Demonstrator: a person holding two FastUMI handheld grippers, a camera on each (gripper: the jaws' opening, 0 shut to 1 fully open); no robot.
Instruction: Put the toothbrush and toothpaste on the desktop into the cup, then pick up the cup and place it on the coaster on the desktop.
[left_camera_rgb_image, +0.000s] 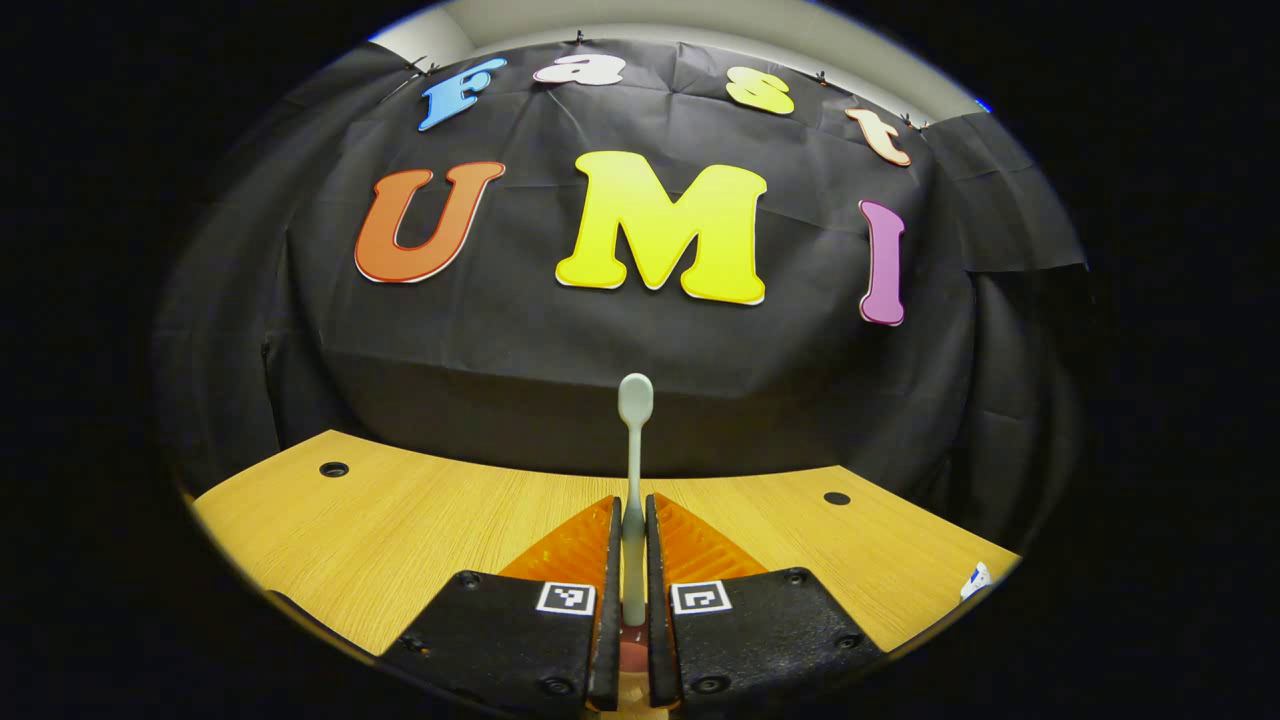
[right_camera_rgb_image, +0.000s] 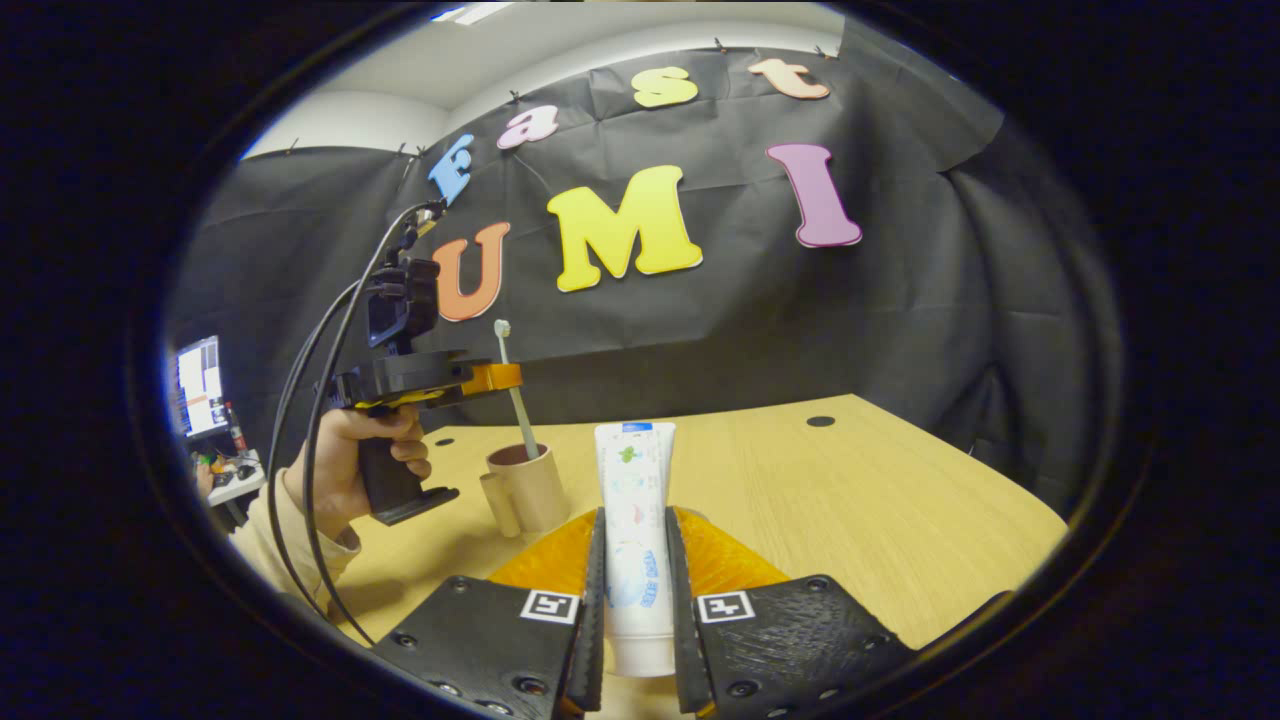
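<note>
In the left gripper view, the left gripper (left_camera_rgb_image: 633, 560) was clamped on the toothbrush (left_camera_rgb_image: 634, 470), its 2 fingers pressed against the handle from either side. The brush stood upright between them, head at the top, over the wooden desktop (left_camera_rgb_image: 400, 520).

In the right gripper view, the right gripper (right_camera_rgb_image: 636, 590) was clamped on the toothpaste tube (right_camera_rgb_image: 635, 520), both fingers pressed against its sides, and the tube stood upright with its flat crimped end uppermost. Farther off to the left in that view, a hand (right_camera_rgb_image: 350, 460) held the left gripper above the desktop (right_camera_rgb_image: 850, 500). The toothbrush (right_camera_rgb_image: 515, 385) hung slightly tilted in that gripper, its lower end inside the mouth of the cup (right_camera_rgb_image: 525, 487); whether it touched the bottom could not be told. The cup, a beige mug with its handle toward the camera's left, stood on the desktop just beside and beyond the toothpaste tube. A lit monitor (right_camera_rgb_image: 198, 385) sat at the far left edge.
</note>
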